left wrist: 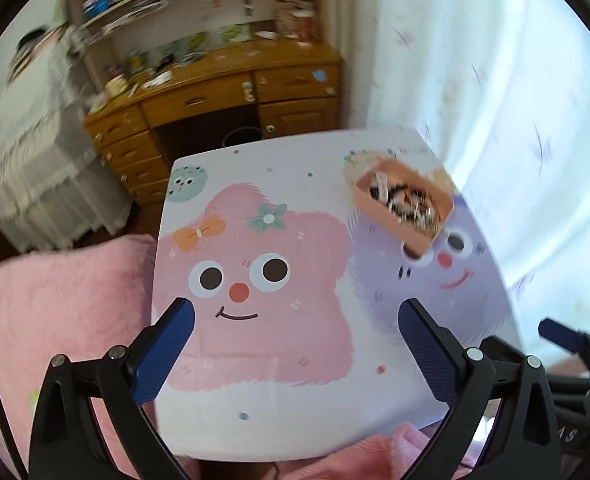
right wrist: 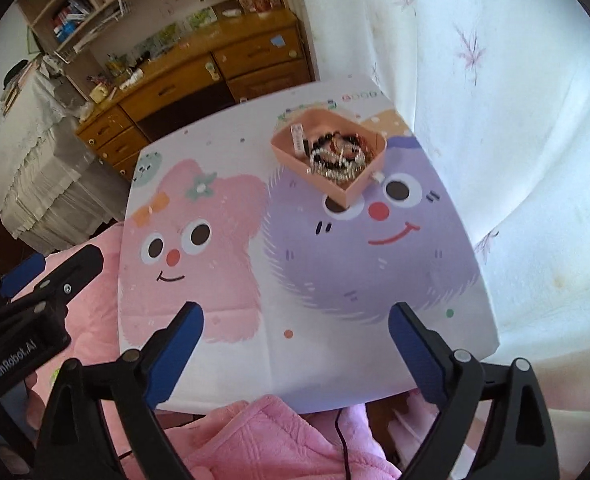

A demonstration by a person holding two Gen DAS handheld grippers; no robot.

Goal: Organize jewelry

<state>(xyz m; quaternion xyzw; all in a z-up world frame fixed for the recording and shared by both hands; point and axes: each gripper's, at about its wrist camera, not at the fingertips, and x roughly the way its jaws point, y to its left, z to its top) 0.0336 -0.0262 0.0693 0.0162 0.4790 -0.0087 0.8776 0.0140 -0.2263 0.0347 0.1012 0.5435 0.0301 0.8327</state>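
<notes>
A pink box holding a tangle of bead bracelets and necklaces sits at the far right of a small cartoon-print table. A small white item lies just beside the box. My left gripper is open and empty, held above the table's near side. My right gripper is open and empty above the near edge. The left gripper also shows at the left of the right wrist view.
A pink blanket lies left of and in front of the table. A wooden desk with shelves stands beyond it. A white flowered curtain hangs close on the right. A white-draped piece of furniture stands at the far left.
</notes>
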